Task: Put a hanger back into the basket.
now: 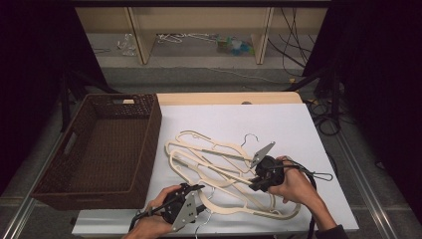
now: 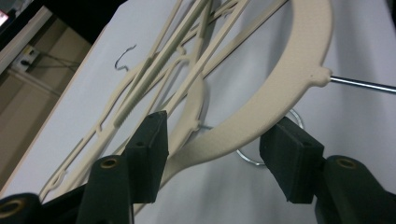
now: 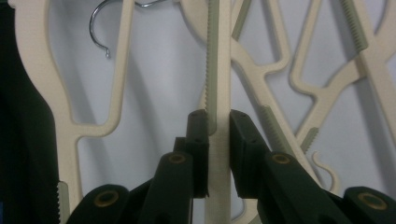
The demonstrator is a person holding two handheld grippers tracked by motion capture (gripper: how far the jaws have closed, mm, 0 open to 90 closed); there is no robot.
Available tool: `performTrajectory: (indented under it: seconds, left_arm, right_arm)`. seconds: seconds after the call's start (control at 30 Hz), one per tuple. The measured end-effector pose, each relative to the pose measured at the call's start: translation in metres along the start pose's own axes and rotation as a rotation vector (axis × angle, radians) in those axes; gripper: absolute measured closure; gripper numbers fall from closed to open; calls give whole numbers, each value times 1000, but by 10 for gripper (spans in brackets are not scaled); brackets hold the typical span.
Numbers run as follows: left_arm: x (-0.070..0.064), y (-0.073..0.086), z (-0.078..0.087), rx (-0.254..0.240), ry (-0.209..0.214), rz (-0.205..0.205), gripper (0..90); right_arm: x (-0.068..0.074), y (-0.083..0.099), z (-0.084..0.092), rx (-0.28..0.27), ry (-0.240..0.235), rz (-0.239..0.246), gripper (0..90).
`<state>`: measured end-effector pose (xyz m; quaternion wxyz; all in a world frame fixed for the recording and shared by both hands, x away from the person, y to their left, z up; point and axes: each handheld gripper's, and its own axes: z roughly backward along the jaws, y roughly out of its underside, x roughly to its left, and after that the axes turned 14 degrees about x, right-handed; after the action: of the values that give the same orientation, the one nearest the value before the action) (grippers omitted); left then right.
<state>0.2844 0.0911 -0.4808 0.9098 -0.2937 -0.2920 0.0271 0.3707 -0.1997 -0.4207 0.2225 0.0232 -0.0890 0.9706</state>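
Note:
Several cream plastic hangers [image 1: 219,164] with metal hooks lie tangled on the white table top [image 1: 283,124]. My right gripper [image 1: 255,185] is at the pile's right side, shut on a straight ribbed hanger bar [image 3: 219,56]; in the right gripper view the pads [image 3: 198,135] of my right gripper [image 3: 218,116] press on both of its sides. My left gripper [image 1: 196,188] is at the pile's near end. In the left gripper view my left gripper [image 2: 218,122] stands open around a hanger's curved shoulder [image 2: 280,84], with a gap at the right pad [image 2: 289,158].
A dark brown wicker basket [image 1: 154,129] stands against the table's left edge, nothing visible inside. A loose hook [image 1: 251,137] pokes out behind the pile. The table's front edge is close under both hands. Cables [image 1: 323,119] lie on the floor to the right.

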Motion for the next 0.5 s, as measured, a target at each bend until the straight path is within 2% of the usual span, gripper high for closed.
performTrajectory:
  seconds: [0.03, 0.07, 0.1, 0.13, 0.17, 0.2, 0.23, 0.3, 0.4, 0.43, 0.5]
  left_arm:
    - [0, 0, 0, 0, 0, 0, 426]
    - [-1, -2, 1, -23, -7, -40, 442]
    - [-1, -2, 1, -23, -7, -40, 462]
    - [-4, -3, 1, -7, 2, -91, 464]
    - [-4, -3, 1, -7, 7, -109, 479]
    - [-4, -3, 1, -7, 7, -109, 521]
    - [-5, -3, 1, -2, 31, -130, 557]
    - [-5, -3, 2, 3, 47, -162, 612]
    - [-5, -4, 4, 2, 43, -189, 659]
    - [-6, -4, 4, -14, 36, -187, 675]
    - [-7, -6, 6, -24, 16, -227, 724]
  right_arm:
    - [0, 0, 0, 0, 0, 0, 796]
    - [-2, 1, -4, 3, -16, 17, 796]
    - [-2, 1, -5, 3, -19, 25, 796]
    - [-2, 0, -5, 8, -20, 28, 796]
    - [-2, 0, -5, 7, -20, 31, 796]
    - [-2, 0, -5, 7, -20, 31, 796]
    - [-3, -1, -7, 6, -19, 39, 795]
    - [-4, -1, -9, 17, -20, 35, 794]
    - [-5, -2, -11, 20, -29, 37, 793]
    - [-6, -2, -12, 21, -29, 51, 793]
    - [-7, -3, -15, 36, -42, 56, 792]
